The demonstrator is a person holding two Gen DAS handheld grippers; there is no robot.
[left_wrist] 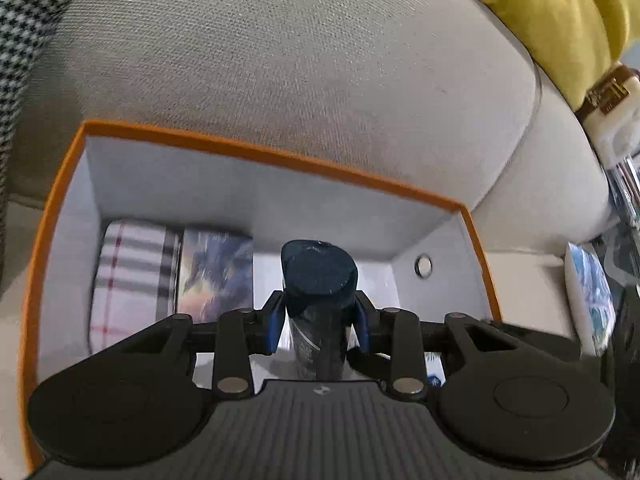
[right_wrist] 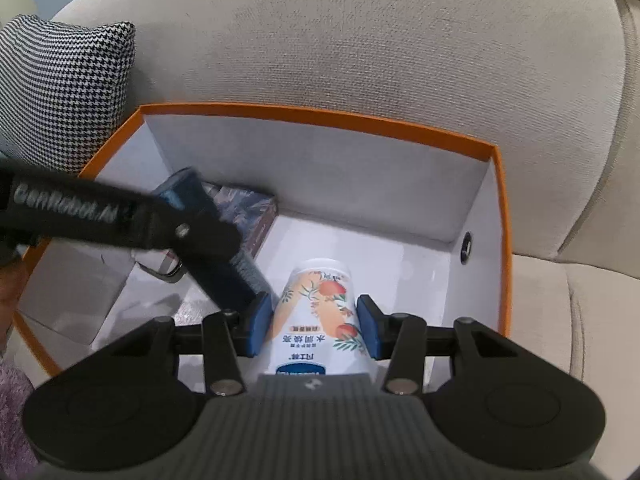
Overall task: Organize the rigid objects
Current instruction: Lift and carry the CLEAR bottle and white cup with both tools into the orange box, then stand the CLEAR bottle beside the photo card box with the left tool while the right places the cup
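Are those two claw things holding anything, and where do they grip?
Left gripper: dark spray can, just below its cap. Right gripper: white fruit-printed bottle, around its body.

Soft, even indoor light, gentle shadows inside the box point(left_wrist: 256, 152); strong fisheye bending at edges, slight motion blur

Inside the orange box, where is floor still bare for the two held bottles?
Bare white floor lies in the orange box along the right wall with the round hole, beyond the white bottle. The left side is crowded: plaid box, patterned box, and the dark bottle.
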